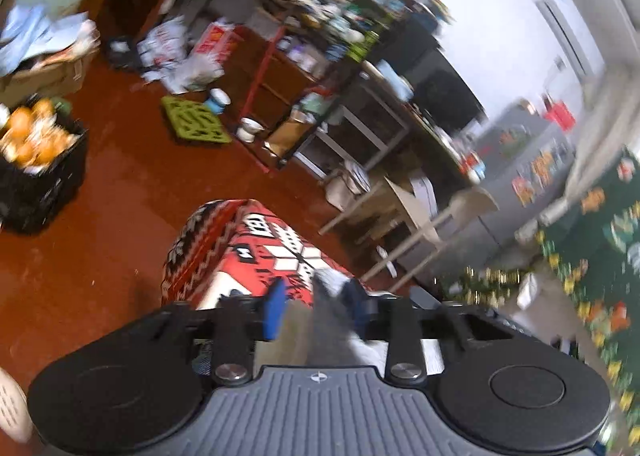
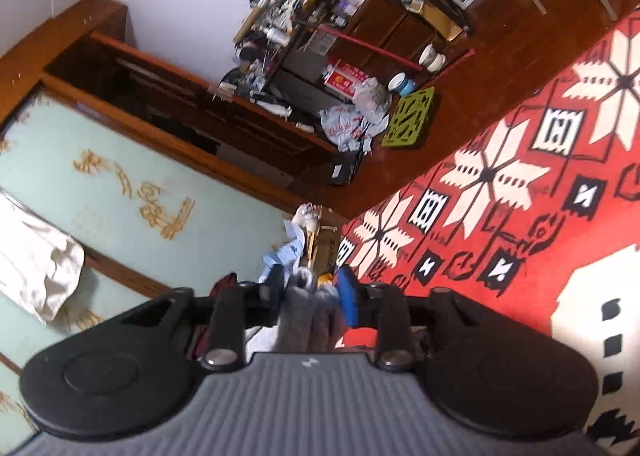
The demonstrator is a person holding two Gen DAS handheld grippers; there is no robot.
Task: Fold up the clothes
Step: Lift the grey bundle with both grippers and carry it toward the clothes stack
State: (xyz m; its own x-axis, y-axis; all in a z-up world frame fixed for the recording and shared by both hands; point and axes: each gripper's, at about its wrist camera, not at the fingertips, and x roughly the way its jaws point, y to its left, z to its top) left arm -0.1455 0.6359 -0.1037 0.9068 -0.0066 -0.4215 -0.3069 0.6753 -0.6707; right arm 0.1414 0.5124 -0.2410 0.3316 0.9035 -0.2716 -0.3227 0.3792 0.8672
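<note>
Grey garment point(image 1: 332, 320): soft knit cloth, bunched between the blue pads of the left gripper point(image 1: 318, 304), which is clamped on 1 edge of it. In the right wrist view the same grey cloth point(image 2: 308, 308) sits pinched in the right gripper point(image 2: 310, 292), jaws closed on it. Location: held up between the 2 grippers, over a red patterned blanket point(image 2: 520, 183) with white star motifs.

Handling, by judgement: light, limp, no stiffness; it will sag and drape wherever unsupported. Knit surface looks grippy, not slippery; not fragile. Best hold is at hems or corners, 1 per gripper, pulled taut before laying flat. Present grips look thick, several layers gathered, so an edge may slip free.

Farther off: red-brown floor point(image 1: 120, 215), green perforated mat point(image 2: 408, 117), black crate of orange items point(image 1: 40, 159), cluttered shelves point(image 1: 312, 35).

Writing: red-and-white packaging point(image 2: 346, 81) by the shelves bears print, too small to read. No brand legible on the garment.
</note>
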